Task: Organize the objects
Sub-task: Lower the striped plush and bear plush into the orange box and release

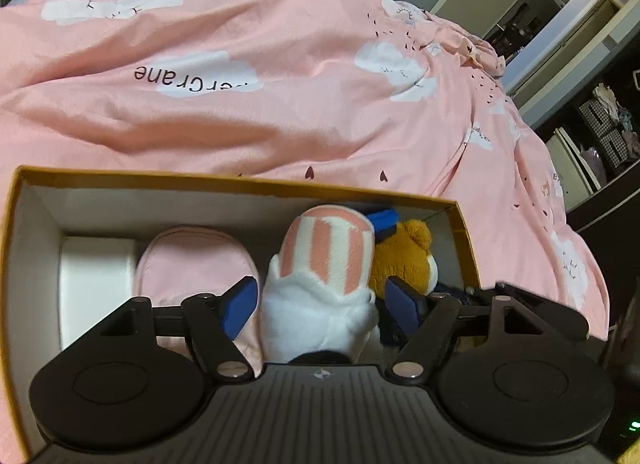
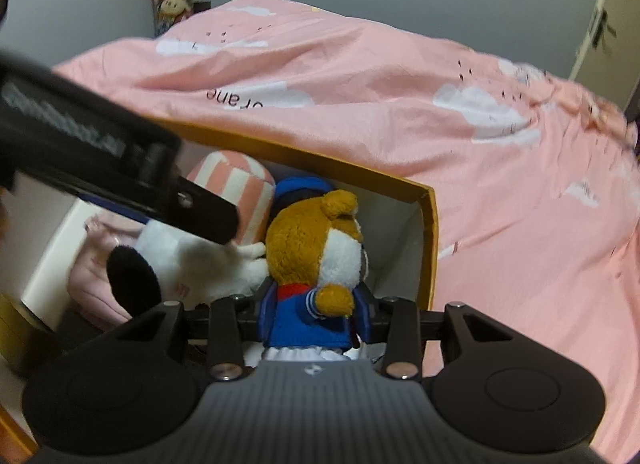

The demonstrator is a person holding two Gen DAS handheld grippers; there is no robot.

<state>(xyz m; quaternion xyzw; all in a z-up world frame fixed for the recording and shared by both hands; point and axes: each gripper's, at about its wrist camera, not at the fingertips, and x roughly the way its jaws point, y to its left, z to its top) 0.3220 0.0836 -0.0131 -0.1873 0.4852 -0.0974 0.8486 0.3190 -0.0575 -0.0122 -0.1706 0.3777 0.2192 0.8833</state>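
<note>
- Left gripper [image 1: 320,306]: jaws spread wide, blue pads either side of white plush [image 1: 316,304] with pink-striped hat; pads not clearly pressing it.
- White plush sits in yellow box [image 1: 240,181], between pink pouch [image 1: 192,260] and brown bear plush [image 1: 404,256].
- Right gripper [image 2: 316,312]: jaws clamped on brown bear plush's blue-clothed body, bear upright at box's right end, head above the fingers.
- White plush touches bear's side.
- Box rests on pink duvet [image 1: 280,103].

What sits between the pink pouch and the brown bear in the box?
The striped white plush sits between the pouch and the bear, in the left wrist view.
</note>
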